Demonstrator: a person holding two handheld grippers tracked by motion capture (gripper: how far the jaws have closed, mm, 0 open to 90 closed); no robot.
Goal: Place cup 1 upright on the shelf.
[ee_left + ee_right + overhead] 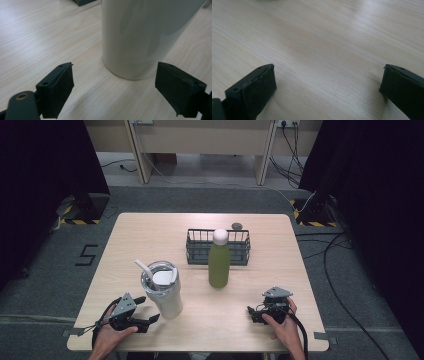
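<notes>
On the near left of the table (125, 240), the left gripper (148, 310) lies low in the person's left hand (107, 337), its jaws spread wide and aimed at the foot of the tumbler (162, 290). The tumbler stands upright just beside the jaw tips, not touched by them. It is a tall pale cup with a smooth, faintly glossy wall, narrower at the base; a clear lid sits on its metal rim, and a white straw (143, 269) leans out to the left. To its right stands a green bottle (219, 262) with a white cap, in front of a dark wire basket (240, 251). At the near right, the right gripper (252, 313) rests in the right hand (285, 327), jaws spread over bare wood.
</notes>
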